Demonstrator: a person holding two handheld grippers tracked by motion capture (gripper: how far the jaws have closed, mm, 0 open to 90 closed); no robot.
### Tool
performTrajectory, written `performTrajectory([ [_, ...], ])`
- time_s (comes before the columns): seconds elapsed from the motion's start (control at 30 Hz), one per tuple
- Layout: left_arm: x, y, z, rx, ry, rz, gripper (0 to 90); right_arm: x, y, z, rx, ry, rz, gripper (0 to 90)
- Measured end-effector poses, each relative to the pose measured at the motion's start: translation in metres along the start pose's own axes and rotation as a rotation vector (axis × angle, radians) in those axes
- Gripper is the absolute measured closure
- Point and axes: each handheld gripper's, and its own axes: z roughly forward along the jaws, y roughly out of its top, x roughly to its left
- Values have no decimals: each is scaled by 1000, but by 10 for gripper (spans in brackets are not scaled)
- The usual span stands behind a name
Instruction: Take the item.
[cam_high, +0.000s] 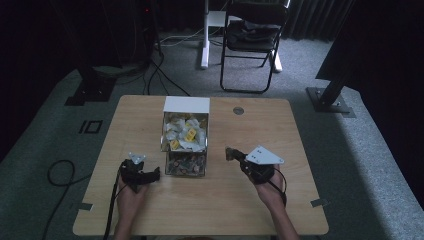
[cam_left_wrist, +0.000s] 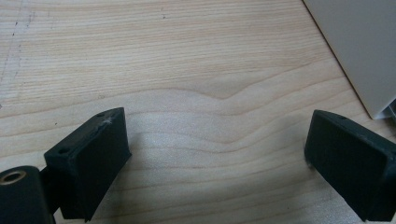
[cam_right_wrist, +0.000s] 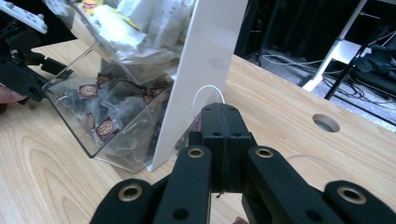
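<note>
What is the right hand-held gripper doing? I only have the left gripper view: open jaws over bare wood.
Observer: The right hand-held gripper is shut on a small brown packet, with a white thread looping above the jaws.
Operator: And the white wall at my right edge?
Observer: That's the side of a two-tier box. The upper tier holds white and yellow sachets.
Operator: Lower tier?
Observer: A clear bin of dark packets with red labels.

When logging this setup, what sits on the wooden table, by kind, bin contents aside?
Black two-jaw grippers: 2 (left gripper, right gripper)
Clear two-tier plastic dispenser box: 1
Brown tea-bag packet in right gripper: 1
Total: 4
</note>
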Motion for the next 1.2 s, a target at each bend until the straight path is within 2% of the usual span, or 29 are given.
performTrajectory([
  [0.6,0,0,0,-1,0,0,69,-15,-1,-3,6,-26,20,900],
  [1.2,0,0,0,0,0,0,69,-35,0,-7,2,-76,44,900],
])
